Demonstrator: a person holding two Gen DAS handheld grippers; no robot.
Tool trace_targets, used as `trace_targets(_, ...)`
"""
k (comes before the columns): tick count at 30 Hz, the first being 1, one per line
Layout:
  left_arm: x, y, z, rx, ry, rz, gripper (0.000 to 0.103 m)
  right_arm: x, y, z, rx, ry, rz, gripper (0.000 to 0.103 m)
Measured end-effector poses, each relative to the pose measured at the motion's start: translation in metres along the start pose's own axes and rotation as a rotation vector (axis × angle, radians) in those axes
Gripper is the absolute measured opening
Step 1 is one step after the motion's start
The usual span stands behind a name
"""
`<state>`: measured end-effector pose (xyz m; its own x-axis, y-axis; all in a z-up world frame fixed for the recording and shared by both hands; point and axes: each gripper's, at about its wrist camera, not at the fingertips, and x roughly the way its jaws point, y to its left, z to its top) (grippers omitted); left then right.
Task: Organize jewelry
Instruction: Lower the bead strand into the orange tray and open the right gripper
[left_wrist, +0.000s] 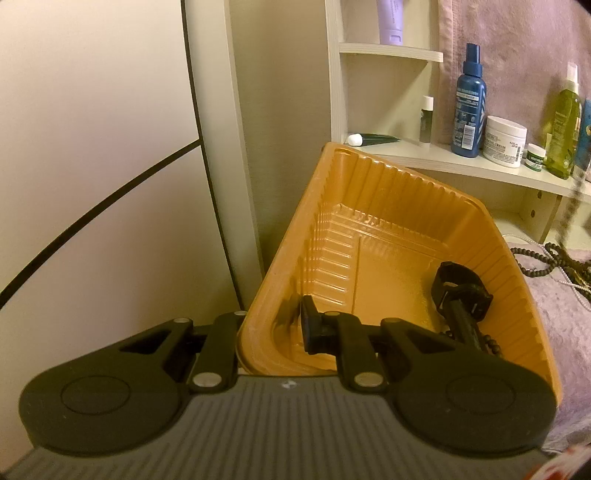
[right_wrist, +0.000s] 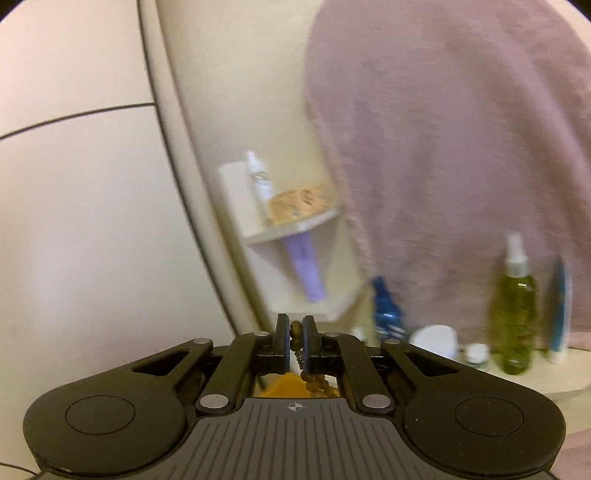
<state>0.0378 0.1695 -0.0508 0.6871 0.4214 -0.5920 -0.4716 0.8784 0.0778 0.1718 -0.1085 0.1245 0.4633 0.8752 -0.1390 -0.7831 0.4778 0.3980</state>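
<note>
An orange ribbed plastic tray stands tilted in the left wrist view. My left gripper is shut on the tray's near left wall, with one pad inside and the other finger hidden outside. A black wristwatch and some dark beads lie in the tray. My right gripper is shut on a strand of brown beads, which hangs down over the orange tray showing below the fingers. More dark bead strands lie on the lilac cloth to the right of the tray.
Corner shelves behind hold a blue spray bottle, a white cream jar, a green bottle and a lilac tube. A lilac towel hangs at right. A white cupboard panel fills the left.
</note>
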Motion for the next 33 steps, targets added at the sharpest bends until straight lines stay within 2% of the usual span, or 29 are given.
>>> trace_targets(7,-0.002,-0.001,0.001,-0.002,-0.004,-0.005,0.014,0.031,0.021,-0.015,0.025,0.049,0.087,0.006)
trace_targets(17,-0.002,0.0,0.001,-0.002,-0.003,-0.006,0.014,0.08,0.002,-0.083,0.067,0.29,0.042,0.006)
trace_targets(21,-0.002,0.0,0.001,-0.001,-0.003,-0.005,0.014,0.089,-0.009,-0.105,0.072,0.348,0.038,0.006)
trace_targets(25,-0.001,0.0,0.002,0.0,0.002,-0.003,0.014,0.091,-0.011,-0.112,0.083,0.346,0.053,0.006)
trace_targets(31,0.0,-0.001,0.002,0.0,0.002,-0.001,0.014,0.084,-0.003,-0.086,0.081,0.23,0.105,0.006)
trace_targets(33,0.0,-0.002,0.002,-0.001,0.002,-0.002,0.014,0.084,-0.004,-0.086,0.078,0.233,0.102,0.006)
